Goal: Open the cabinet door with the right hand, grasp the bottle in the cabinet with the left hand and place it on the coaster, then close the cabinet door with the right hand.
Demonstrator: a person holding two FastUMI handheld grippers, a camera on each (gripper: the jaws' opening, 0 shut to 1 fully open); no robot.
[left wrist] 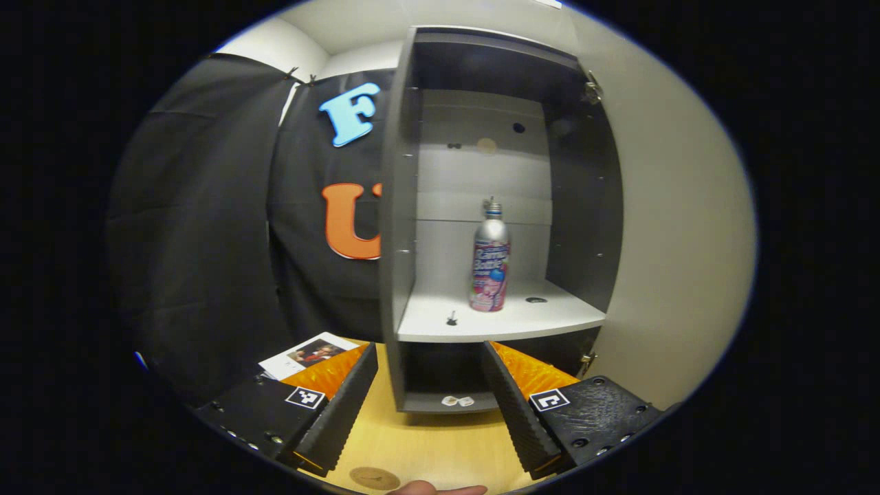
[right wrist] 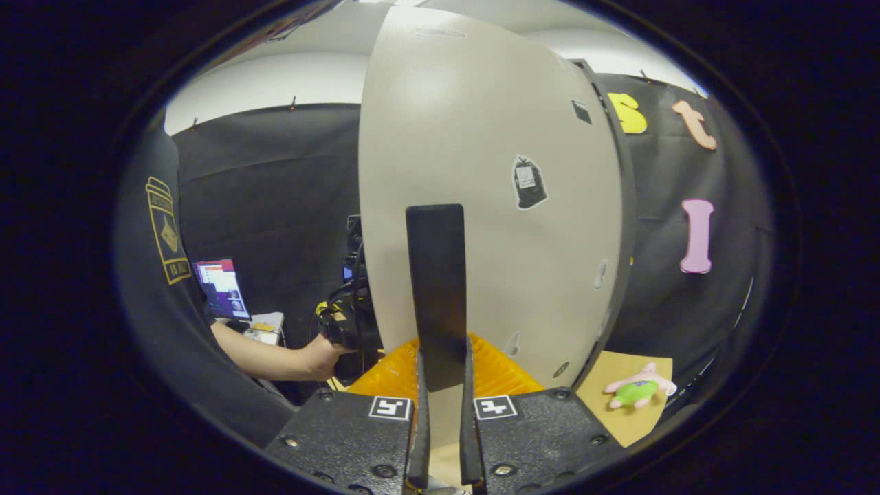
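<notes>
Bottle label print too blurred to read, sleeve badge lettering illegible

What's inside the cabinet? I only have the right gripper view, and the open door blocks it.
Observer: A bottle stands upright on the cabinet's shelf.
Operator: Is the left gripper on it?
Observer: No. The left gripper is open, in front of the shelf and apart from the bottle.
Operator: Any coaster?
Observer: A round brown disc, likely the coaster, lies on the wooden table below that gripper.
</notes>
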